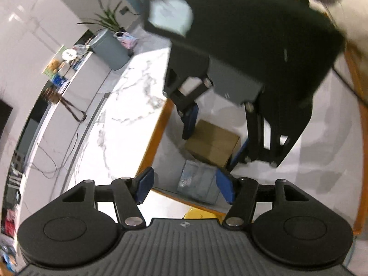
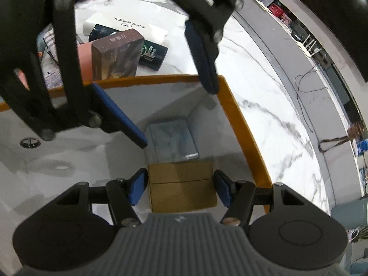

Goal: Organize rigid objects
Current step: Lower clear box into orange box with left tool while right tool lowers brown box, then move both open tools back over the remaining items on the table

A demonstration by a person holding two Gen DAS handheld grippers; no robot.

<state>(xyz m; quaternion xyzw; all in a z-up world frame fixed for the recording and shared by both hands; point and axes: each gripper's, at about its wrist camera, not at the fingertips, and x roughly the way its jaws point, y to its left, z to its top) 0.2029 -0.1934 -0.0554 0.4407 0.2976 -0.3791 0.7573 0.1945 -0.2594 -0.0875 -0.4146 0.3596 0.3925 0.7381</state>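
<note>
A brown cardboard box (image 2: 181, 184) sits low inside a white bin with an orange rim (image 2: 241, 124). My right gripper (image 2: 180, 188) is shut on it, a blue pad against each side. The left wrist view shows the same box (image 1: 212, 145) between the right gripper's fingers (image 1: 189, 120). Beyond it a flat blue-grey box (image 2: 172, 140) lies on the bin floor in the corner. My left gripper (image 1: 185, 186) hangs open above that blue-grey box (image 1: 197, 181) with nothing between its pads. In the right wrist view the left gripper (image 2: 177, 116) hovers over the bin's far side.
On the marble counter behind the bin lie a brown box (image 2: 117, 55), a dark tube (image 2: 149, 53), a white box (image 2: 128, 26) and a pink item (image 2: 84, 62). A grey waste bin (image 1: 110, 48) and a plant stand farther off. A yellow object (image 1: 195, 214) shows below the rim.
</note>
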